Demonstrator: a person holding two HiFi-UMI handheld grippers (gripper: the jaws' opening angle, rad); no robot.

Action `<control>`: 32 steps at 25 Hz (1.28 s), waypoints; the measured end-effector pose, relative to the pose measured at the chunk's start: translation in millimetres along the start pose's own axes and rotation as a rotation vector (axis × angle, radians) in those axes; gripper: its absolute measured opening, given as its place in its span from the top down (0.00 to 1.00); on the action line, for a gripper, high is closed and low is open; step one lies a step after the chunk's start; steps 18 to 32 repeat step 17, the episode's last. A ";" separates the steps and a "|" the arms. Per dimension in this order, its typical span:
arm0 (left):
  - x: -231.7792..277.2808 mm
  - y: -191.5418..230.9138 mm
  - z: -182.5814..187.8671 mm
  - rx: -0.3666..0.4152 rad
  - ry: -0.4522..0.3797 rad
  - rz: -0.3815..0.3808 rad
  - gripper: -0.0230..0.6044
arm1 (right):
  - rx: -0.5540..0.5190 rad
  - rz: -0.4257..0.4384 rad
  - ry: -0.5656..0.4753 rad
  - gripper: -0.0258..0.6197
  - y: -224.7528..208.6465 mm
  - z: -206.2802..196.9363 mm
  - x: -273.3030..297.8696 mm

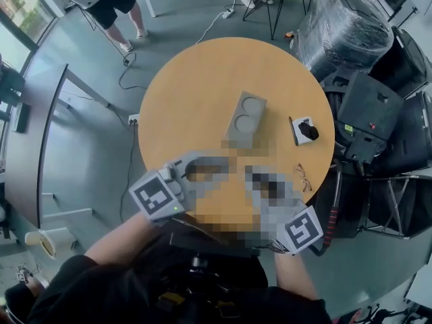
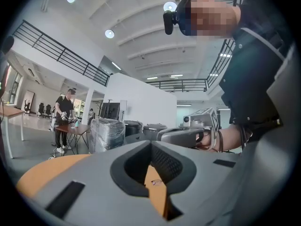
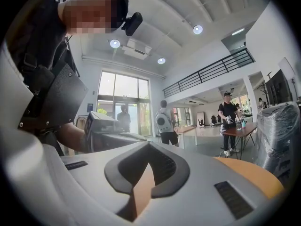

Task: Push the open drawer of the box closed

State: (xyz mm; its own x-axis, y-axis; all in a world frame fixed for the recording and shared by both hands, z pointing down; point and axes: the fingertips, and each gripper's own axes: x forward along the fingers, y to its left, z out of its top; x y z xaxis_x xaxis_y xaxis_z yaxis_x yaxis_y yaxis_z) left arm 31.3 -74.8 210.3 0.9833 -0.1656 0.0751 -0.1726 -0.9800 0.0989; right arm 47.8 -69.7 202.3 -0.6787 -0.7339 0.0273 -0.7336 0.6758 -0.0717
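Left tongs [image 2: 150, 144] and right tongs [image 3: 149, 146] are closed, empty (the grey box [image 1: 244, 119] sits apart on the table [image 1: 182, 93]).

Your left gripper [image 2: 151, 145] has its jaws closed tip to tip with nothing in them. Through the hollow you can see orange bench [image 2: 40, 175] and some glasses [image 2: 156, 182]. Right gripper [image 2: 169, 134] sits just beyond.

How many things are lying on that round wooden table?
3. A grey rectangular box with two round hollows sits mid-table, a small white box with a black part lies to its right, and wire-framed spectacles lie nearer the person. The table's near part is covered; more may hide.
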 end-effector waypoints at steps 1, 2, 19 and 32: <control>-1.7 -2.3 0.8 0.000 0.001 0.000 0.92 | -0.002 0.000 -0.005 0.93 2.4 1.5 -0.8; -3.5 -3.9 1.6 0.001 0.000 0.000 0.92 | -0.004 -0.001 -0.008 0.93 4.5 2.6 -1.0; -9.3 -18.7 -1.0 0.020 -0.010 -0.007 0.92 | 0.005 -0.004 -0.011 0.93 17.3 -0.3 -8.0; -9.3 -18.7 -1.0 0.020 -0.010 -0.007 0.92 | 0.005 -0.004 -0.011 0.93 17.3 -0.3 -8.0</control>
